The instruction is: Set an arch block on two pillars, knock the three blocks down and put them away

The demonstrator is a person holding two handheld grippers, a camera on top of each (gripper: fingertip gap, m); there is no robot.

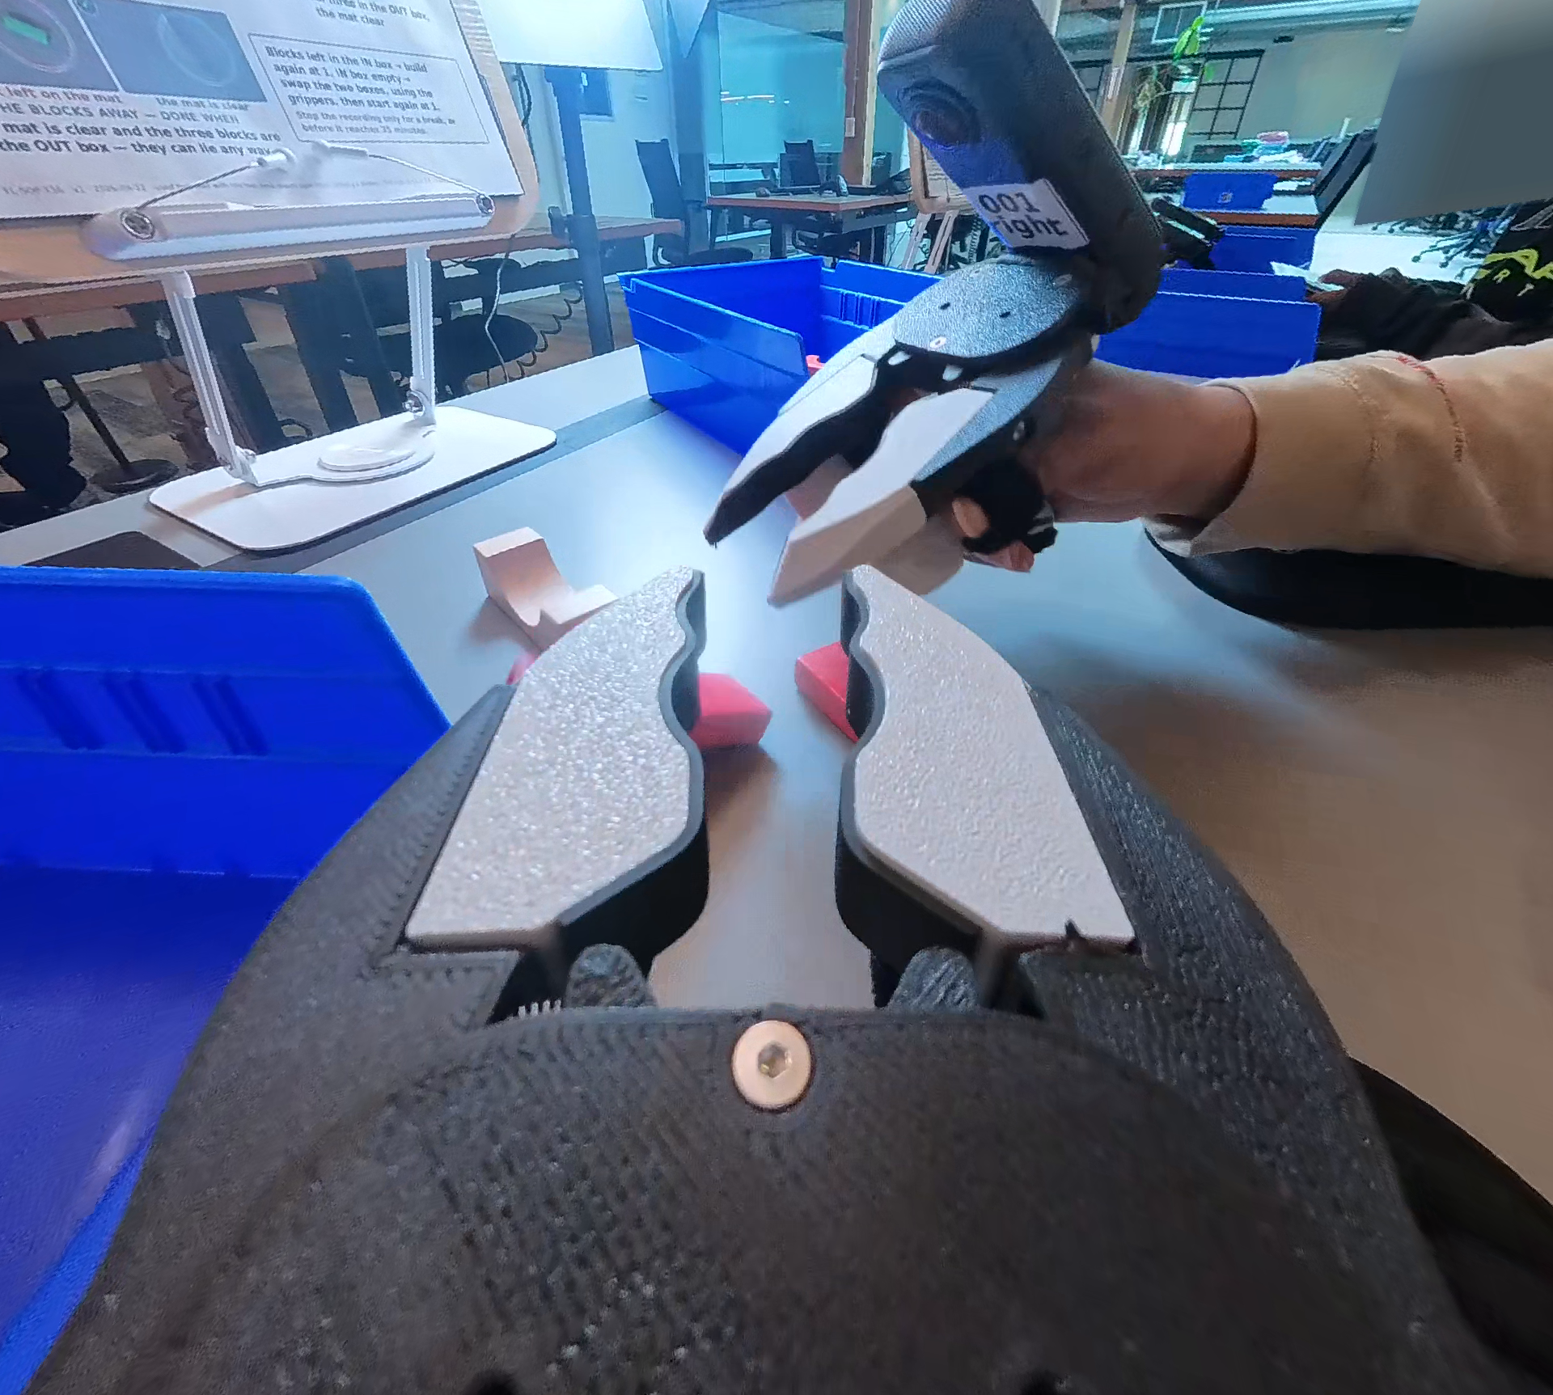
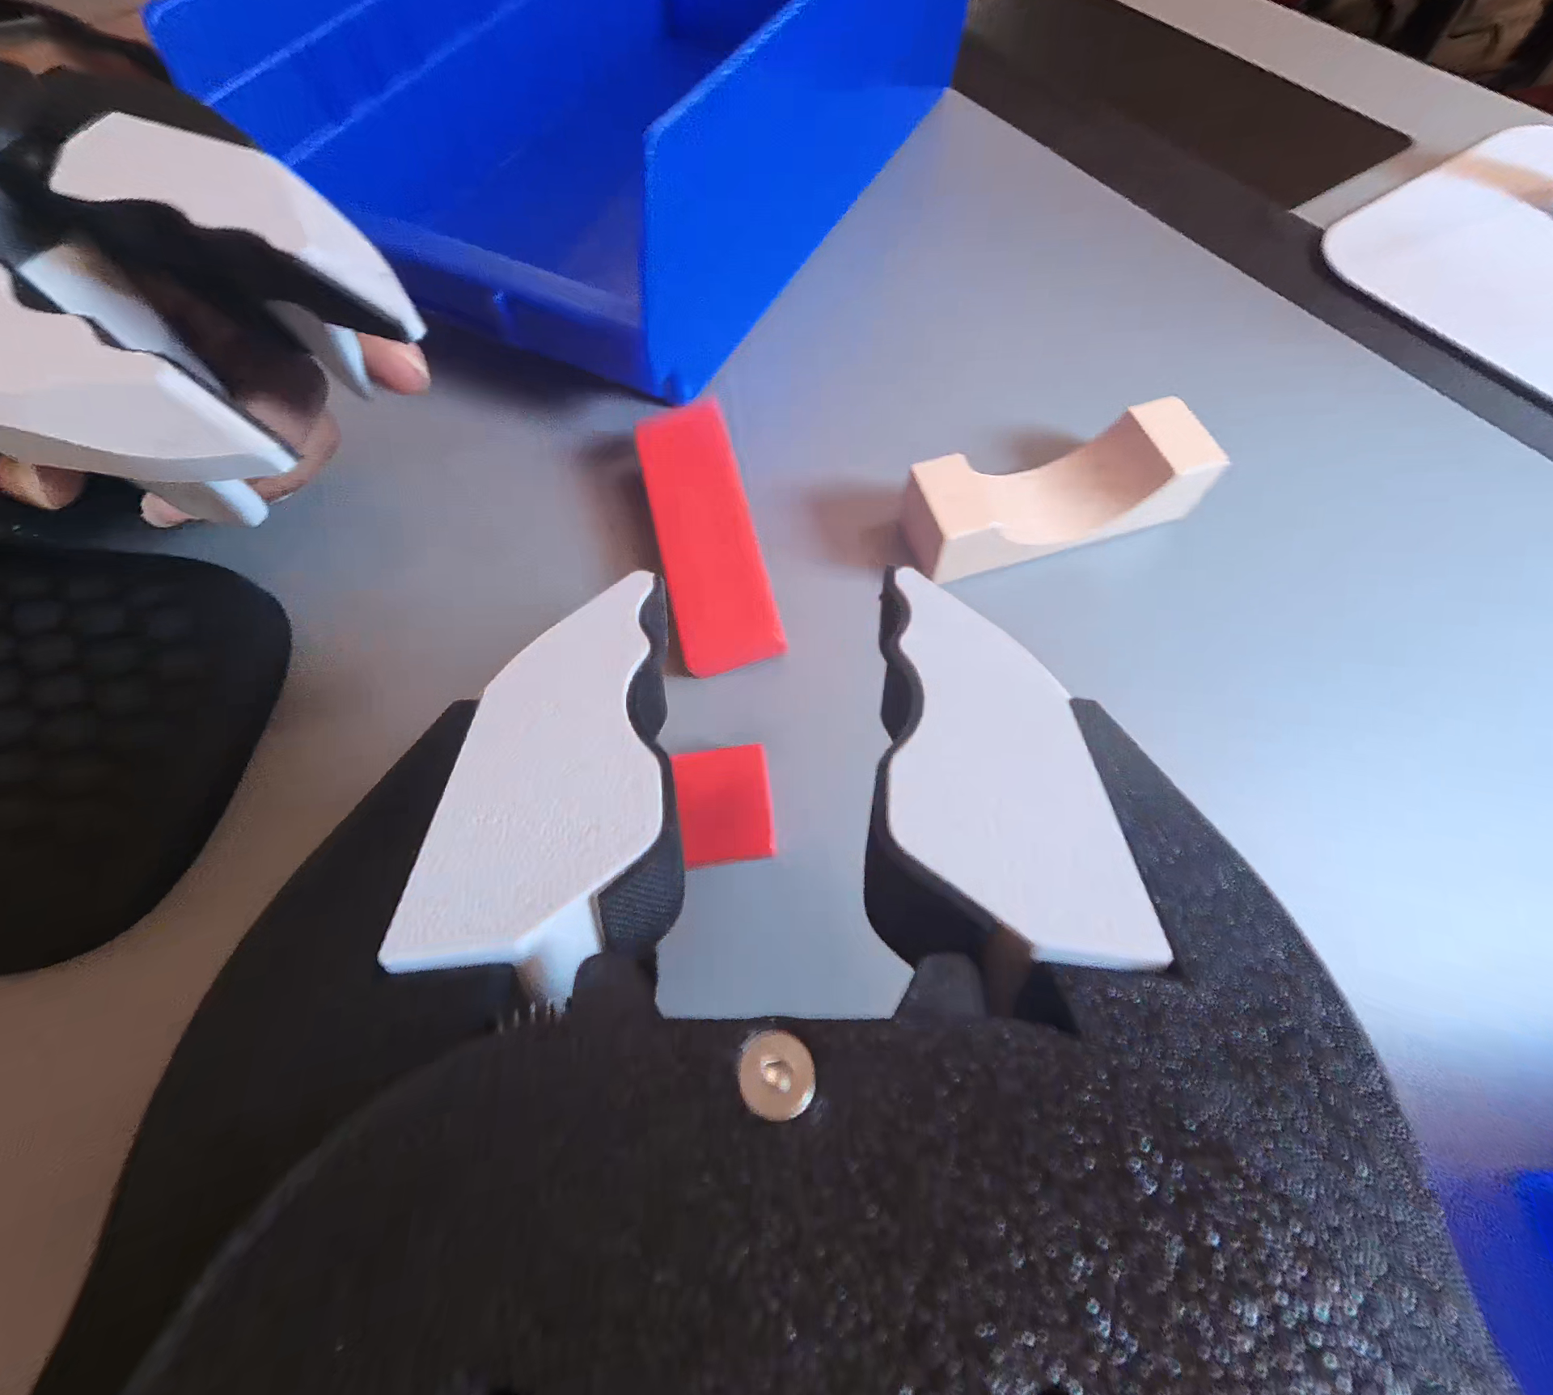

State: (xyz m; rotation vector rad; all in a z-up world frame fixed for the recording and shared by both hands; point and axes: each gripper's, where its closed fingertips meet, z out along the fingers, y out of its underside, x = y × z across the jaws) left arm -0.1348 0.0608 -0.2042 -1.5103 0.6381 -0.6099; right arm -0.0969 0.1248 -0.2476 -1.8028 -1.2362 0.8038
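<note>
Two red pillar blocks lie flat on the grey mat (image 2: pixel 1092 724). One red block (image 2: pixel 710 540) lies just beyond my right gripper's fingertips. The other red block (image 2: pixel 724 804) lies on the mat below the gap between its fingers. The pale wooden arch block (image 2: pixel 1067 489) lies on its side to the right. My right gripper (image 2: pixel 773 580) is open and empty above them. My left gripper (image 1: pixel 773 590) is open and empty, with the red blocks (image 1: pixel 727 712) (image 1: pixel 828 682) partly hidden behind its fingers and the arch (image 1: pixel 538 590) beyond. Each gripper shows in the other's view (image 1: pixel 746 569) (image 2: pixel 344 397).
A blue bin (image 2: pixel 504 94) stands just behind the red blocks, open and empty as far as I can see. A second blue bin (image 1: pixel 723 338) stands farther back. A white document stand (image 1: pixel 353 464) with a sheet is at the mat's far side. A black mesh pad (image 2: pixel 126 724) lies at the near edge.
</note>
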